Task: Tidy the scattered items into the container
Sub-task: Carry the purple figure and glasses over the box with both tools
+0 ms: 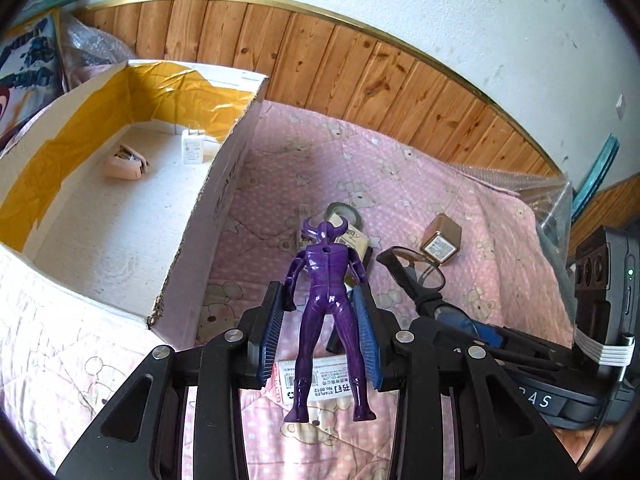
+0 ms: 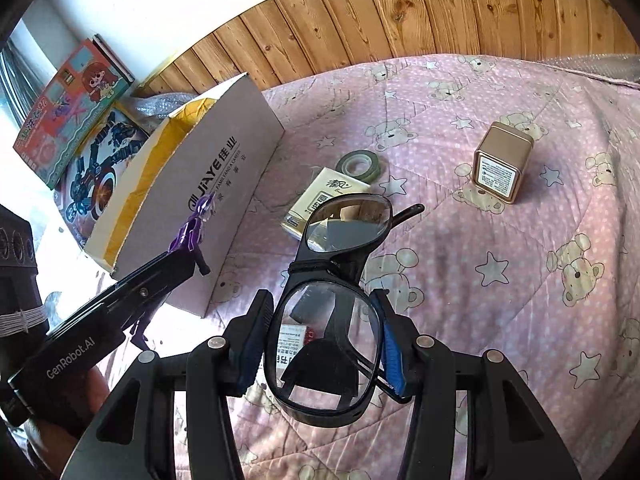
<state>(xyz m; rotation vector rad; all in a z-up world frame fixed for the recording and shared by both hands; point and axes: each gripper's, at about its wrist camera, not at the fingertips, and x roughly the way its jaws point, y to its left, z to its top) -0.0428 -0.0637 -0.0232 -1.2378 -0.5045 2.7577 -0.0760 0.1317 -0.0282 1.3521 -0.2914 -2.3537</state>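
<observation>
My left gripper (image 1: 325, 326) is shut on a purple horned toy figure (image 1: 326, 280), held above the bed just right of the open cardboard box (image 1: 224, 184). The box holds a white charger (image 1: 193, 146) and a pink stapler (image 1: 124, 162). My right gripper (image 2: 324, 340) is shut on black-framed safety glasses (image 2: 332, 292), held above the bedspread. The left gripper with the figure (image 2: 192, 228) shows at the left of the right wrist view, in front of the box (image 2: 208, 184). A tape roll (image 2: 360, 162), a tissue pack (image 2: 324, 204) and a gold tin (image 2: 502, 162) lie on the bedspread.
A staples box (image 1: 320, 376) lies on the pink bear bedspread (image 2: 500, 280) under my grippers. Toy boxes (image 2: 72, 120) lean against the wall behind the cardboard box. Wood panelling (image 1: 360, 64) runs along the far side. Bubble wrap (image 1: 548, 200) sits at the right.
</observation>
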